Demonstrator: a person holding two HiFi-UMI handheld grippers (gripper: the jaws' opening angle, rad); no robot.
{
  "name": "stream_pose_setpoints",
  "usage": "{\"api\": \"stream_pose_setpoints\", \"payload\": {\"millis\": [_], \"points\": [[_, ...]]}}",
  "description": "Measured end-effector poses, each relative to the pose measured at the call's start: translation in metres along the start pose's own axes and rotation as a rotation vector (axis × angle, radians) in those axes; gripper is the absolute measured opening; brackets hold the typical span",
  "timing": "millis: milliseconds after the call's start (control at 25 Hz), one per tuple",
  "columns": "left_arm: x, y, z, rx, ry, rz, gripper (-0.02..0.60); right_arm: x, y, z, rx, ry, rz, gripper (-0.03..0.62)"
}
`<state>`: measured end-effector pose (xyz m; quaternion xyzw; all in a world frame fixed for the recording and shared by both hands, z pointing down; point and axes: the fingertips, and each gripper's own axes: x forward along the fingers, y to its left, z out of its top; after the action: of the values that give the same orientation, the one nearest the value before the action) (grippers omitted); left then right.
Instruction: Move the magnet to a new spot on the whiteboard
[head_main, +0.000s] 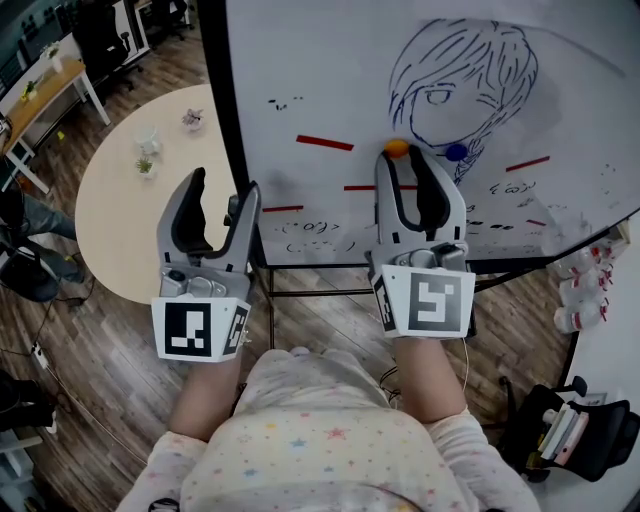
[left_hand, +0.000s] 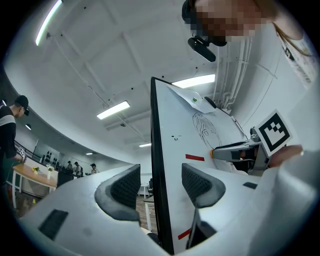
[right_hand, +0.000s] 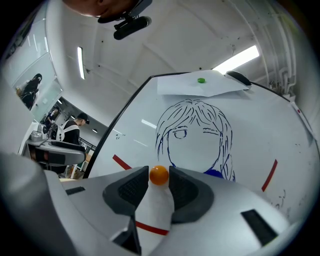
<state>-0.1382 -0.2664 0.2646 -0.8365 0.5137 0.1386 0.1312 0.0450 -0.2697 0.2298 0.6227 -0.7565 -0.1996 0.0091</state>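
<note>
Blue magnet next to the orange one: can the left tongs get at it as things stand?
Probably not directly. The left tongs are open astride the whiteboard's left edge, and the right tongs, shut on the orange magnet, stand between them and the blue magnet.

**Whiteboard surface: what's on it**

Your whiteboard (head_main: 330, 90) carries an orange magnet (head_main: 396, 148) with a blue magnet (head_main: 456, 152) near it, both at the lower edge of a blue line drawing of a face (head_main: 460, 70). Short red bars (head_main: 324, 142) sit left of, below and right of them. At the top, a green magnet (right_hand: 201, 80) sits on a paper sheet (right_hand: 180, 87). Small black scribbles (head_main: 320, 228) run along the lower part.
</note>
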Motion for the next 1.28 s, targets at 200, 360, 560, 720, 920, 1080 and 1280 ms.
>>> {"api": "stream_pose_setpoints", "payload": {"millis": [200,360,560,720,920,1080,1280], "points": [[0.0,-0.004,0.002,-0.001,-0.004,-0.006,0.239,-0.005,-0.003,0.003,0.006,-0.006,-0.001,0.127],[0.001,-0.008,0.003,-0.002,-0.004,-0.014,0.239,-0.01,-0.007,0.003,0.014,-0.005,-0.005,0.126],[0.002,-0.014,0.005,0.002,-0.005,-0.024,0.239,-0.014,-0.01,0.003,0.021,-0.011,-0.005,0.124],[0.001,-0.018,0.004,0.002,-0.002,-0.03,0.239,-0.015,-0.01,-0.004,0.039,-0.011,-0.006,0.123],[0.0,-0.018,0.004,0.002,0.0,-0.032,0.239,-0.011,-0.006,0.001,0.014,-0.01,0.006,0.123],[-0.001,-0.017,0.004,0.001,0.003,-0.034,0.238,-0.007,-0.004,-0.002,0.01,-0.003,0.011,0.123],[-0.003,-0.016,0.001,-0.008,0.009,-0.045,0.23,-0.004,-0.005,-0.002,0.004,-0.007,0.008,0.121]]}}
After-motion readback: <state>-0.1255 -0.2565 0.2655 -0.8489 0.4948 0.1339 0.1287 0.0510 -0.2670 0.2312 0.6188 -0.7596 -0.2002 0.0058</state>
